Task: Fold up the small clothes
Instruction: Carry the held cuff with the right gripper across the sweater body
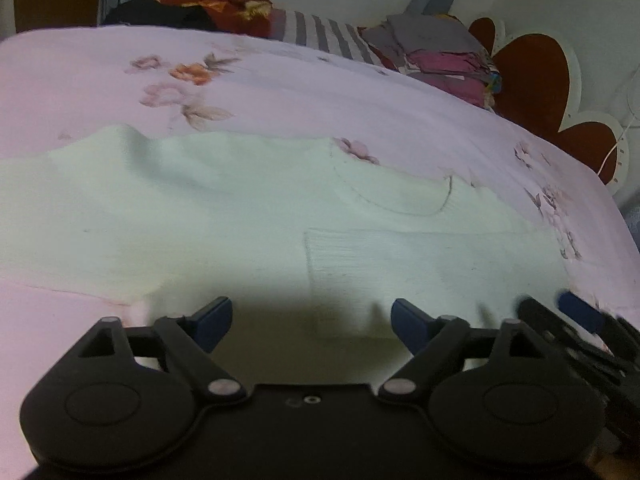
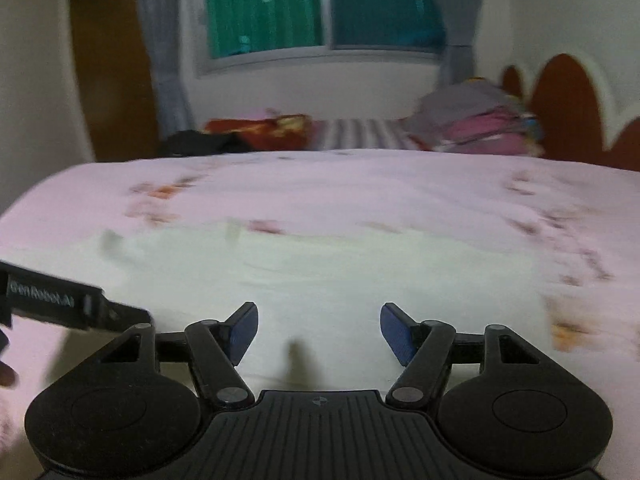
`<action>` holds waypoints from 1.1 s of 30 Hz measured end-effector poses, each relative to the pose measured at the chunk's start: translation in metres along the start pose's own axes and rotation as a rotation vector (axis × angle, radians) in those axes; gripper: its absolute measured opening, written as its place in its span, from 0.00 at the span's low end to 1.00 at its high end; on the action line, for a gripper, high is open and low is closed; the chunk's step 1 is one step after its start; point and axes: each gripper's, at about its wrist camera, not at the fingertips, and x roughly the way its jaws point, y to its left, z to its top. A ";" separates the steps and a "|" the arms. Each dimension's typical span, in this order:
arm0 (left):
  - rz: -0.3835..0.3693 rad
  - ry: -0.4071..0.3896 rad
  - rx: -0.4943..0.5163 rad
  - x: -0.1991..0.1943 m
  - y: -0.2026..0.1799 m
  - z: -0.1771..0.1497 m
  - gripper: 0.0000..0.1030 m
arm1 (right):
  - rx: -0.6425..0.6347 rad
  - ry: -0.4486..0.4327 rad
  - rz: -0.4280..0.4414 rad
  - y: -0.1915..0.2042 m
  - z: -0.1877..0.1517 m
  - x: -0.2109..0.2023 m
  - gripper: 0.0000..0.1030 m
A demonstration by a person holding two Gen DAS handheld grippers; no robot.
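i find the pale green garment (image 1: 248, 216) spread flat across the lower middle of the left wrist view, lying on the pink floral bedsheet (image 1: 280, 80). it is a light mint knit with a ribbed panel right of centre, a curved seam above that, and a raised wrinkle at its upper left edge; its lower left corner ends short of the frame's left side. in the right wrist view the same garment (image 2: 320, 280) fills the centre, blurred, with a squared right edge. my left gripper (image 1: 312, 322) stands wide open at the bottom of its frame, blue pads well apart, above the cloth with nothing between them. my right gripper (image 2: 318, 330) is likewise open, holding nothing, the cloth below its gap. the right gripper also shows at the lower right edge of the left view. on the black tool body at the left edge of the right view i read white lettering, "genrobot.ai". folded clothes (image 1: 436, 60) sit stacked at the upper right, near a red and white headboard (image 1: 536, 80).
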 end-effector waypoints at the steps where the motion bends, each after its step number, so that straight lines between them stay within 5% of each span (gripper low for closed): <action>1: -0.007 0.015 -0.013 0.007 -0.002 0.000 0.73 | -0.001 0.005 -0.027 -0.009 -0.002 -0.001 0.65; 7: -0.027 -0.004 -0.027 0.022 -0.010 -0.002 0.39 | 0.059 0.043 -0.148 -0.056 -0.027 -0.008 0.65; 9: -0.040 0.006 -0.027 0.025 -0.014 -0.002 0.13 | 0.078 0.056 -0.174 -0.066 -0.034 -0.010 0.65; 13: -0.058 -0.004 -0.034 0.022 -0.018 0.000 0.08 | 0.121 0.080 -0.210 -0.081 -0.043 -0.012 0.65; 19: -0.138 -0.122 -0.057 -0.024 -0.021 0.028 0.07 | 0.153 0.116 -0.216 -0.094 -0.047 -0.001 0.65; 26: -0.123 -0.231 -0.103 -0.062 0.005 0.049 0.07 | 0.196 0.098 -0.212 -0.097 -0.036 0.010 0.63; 27: -0.106 -0.235 -0.110 -0.062 0.012 0.049 0.07 | 0.196 0.098 -0.211 -0.096 -0.034 0.013 0.56; 28: -0.091 -0.231 -0.114 -0.060 0.017 0.048 0.07 | 0.197 0.101 -0.200 -0.096 -0.032 0.016 0.34; 29: -0.073 -0.224 -0.120 -0.057 0.023 0.047 0.07 | 0.201 0.102 -0.186 -0.096 -0.031 0.019 0.25; 33: 0.003 -0.178 -0.135 -0.037 0.043 0.036 0.07 | 0.191 0.098 -0.172 -0.091 -0.027 0.024 0.10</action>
